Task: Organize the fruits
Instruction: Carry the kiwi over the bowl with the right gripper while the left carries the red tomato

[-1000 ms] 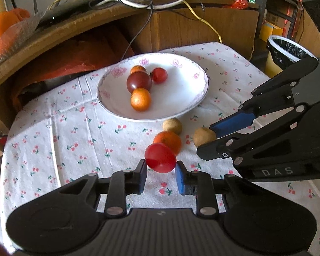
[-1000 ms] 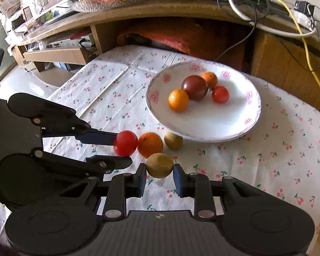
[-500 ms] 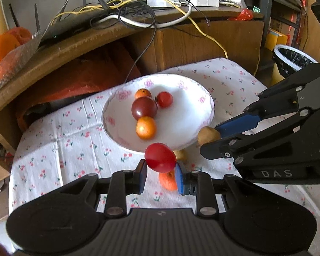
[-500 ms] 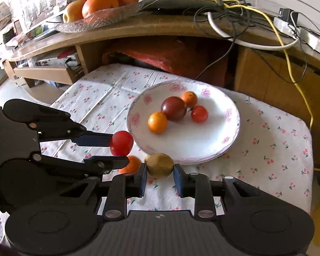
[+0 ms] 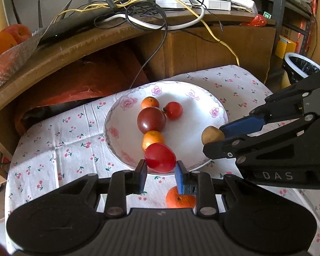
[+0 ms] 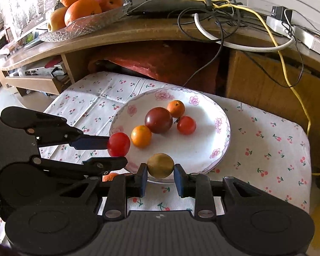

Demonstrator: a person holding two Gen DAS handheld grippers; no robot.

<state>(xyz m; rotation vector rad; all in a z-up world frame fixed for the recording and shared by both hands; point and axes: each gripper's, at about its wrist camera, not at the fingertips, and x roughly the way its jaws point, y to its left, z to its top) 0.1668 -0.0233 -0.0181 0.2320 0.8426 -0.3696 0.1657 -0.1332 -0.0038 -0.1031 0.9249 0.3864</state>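
Over the near rim of the white floral-rimmed plate (image 5: pixel 215 106), a glossy red tomato (image 5: pixel 160 158) is held clamped in the left tool (image 5: pixel 160 171), while a dull yellow-brown round fruit (image 6: pixel 160 165) is pinched between the fingers of the right tool (image 6: pixel 160 176), also above the plate's front edge. Four fruits are already gathered on the plate: a dark maroon tomato (image 5: pixel 151 120), two small oranges and a small red tomato (image 5: pixel 173 110). One orange fruit (image 5: pixel 180 198) is left on the cherry-print worktop cloth (image 5: pixel 59 140). Each held fruit is best lowered onto bare white porcelain, clear of the cluster, and released only once it is close to the surface, so that rolling is limited.
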